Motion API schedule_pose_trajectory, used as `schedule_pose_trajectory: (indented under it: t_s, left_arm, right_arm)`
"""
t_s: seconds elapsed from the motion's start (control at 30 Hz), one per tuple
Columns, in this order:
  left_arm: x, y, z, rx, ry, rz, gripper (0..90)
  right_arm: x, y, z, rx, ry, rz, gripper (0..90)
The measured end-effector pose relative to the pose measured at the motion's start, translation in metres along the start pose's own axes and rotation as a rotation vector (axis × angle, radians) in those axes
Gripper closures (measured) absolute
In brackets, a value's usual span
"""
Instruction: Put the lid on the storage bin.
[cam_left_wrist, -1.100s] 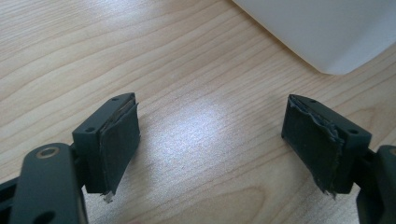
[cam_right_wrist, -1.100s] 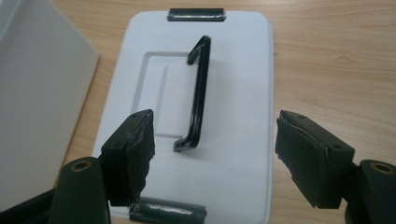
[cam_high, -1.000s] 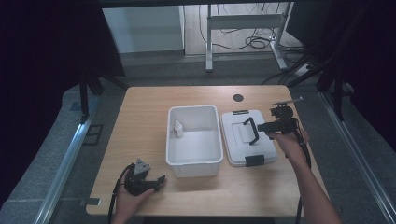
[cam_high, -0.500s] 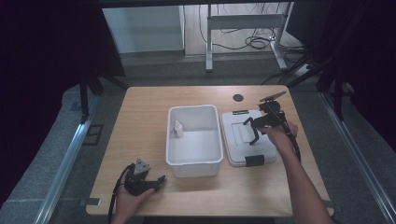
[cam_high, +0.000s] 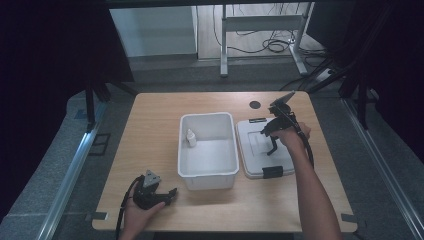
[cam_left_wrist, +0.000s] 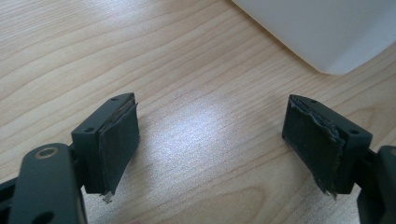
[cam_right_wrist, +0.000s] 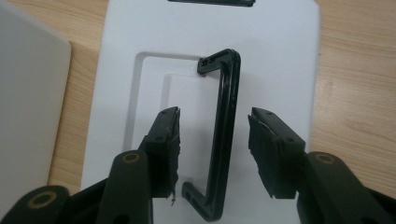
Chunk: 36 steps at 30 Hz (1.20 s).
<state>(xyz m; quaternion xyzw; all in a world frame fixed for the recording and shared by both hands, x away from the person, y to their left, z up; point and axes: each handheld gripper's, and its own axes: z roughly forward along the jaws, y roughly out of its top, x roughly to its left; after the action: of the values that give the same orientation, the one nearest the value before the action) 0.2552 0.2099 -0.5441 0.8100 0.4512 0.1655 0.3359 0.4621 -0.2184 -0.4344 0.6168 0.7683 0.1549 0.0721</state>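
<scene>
Black plastic is what matters just now: the lid's handle (cam_right_wrist: 224, 135) stands up between the jaws of the right gripper (cam_right_wrist: 215, 140), which have just been closing in on it, though a gap shows on both sides and the pads (cam_right_wrist: 261, 140) don't press it yet. The white lid (cam_high: 260, 150) lies flat toward the right edge of the tabletop (cam_high: 150, 120), just beside the open white bin (cam_high: 207, 172) at its middle.

I'd worry about the thin handle. It sits closer to one pad than the other, so the closing jaws could shove it sideways and fold it down, or nip only its edge; then the lid might tip or drop on lifting and knock the bin. A lid lifted off-centre may also swing.

The left gripper (cam_left_wrist: 210, 149) rests near the front left corner, jaws wide apart over bare wood, holding nothing.

Counting: one bin, one lid with one handle, one small white bottle (cam_high: 191, 138) inside the bin against its left wall, two grippers.
</scene>
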Motion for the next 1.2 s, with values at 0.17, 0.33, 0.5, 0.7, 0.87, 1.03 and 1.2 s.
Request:
schedule_pose_trajectory:
  t_s: [0.17,0.33,0.5,0.7,0.87,1.03,1.2]
  left_arm:
    - [0.000,0.000,0.000,0.000,-0.001,-0.001,18.6]
    - [0.000,0.000,0.000,0.000,-0.001,0.000,18.4]
    - [0.000,0.000,0.000,-0.001,-0.002,0.000,18.5]
    - [0.000,0.000,0.000,0.000,-0.002,0.001,18.5]
    - [0.000,0.000,0.000,0.001,-0.002,0.001,18.5]
    - [0.000,0.000,0.000,0.001,-0.002,0.002,18.5]
    - [0.000,0.000,0.000,-0.002,-0.001,0.001,18.4]
  right_arm:
    - [-0.001,0.009,0.013,0.052,-0.006,0.010,61.4]
    - [-0.007,0.013,0.025,0.117,0.003,0.031,70.3]
    - [-0.010,0.014,0.028,0.146,0.033,0.042,81.2]
    - [-0.009,0.013,0.025,0.148,0.068,0.088,84.3]
    - [-0.009,0.013,0.021,0.161,0.063,0.103,84.8]
    - [-0.010,0.016,0.001,0.142,0.071,0.116,84.9]
    - [-0.010,0.018,-0.026,0.119,0.077,0.128,84.9]
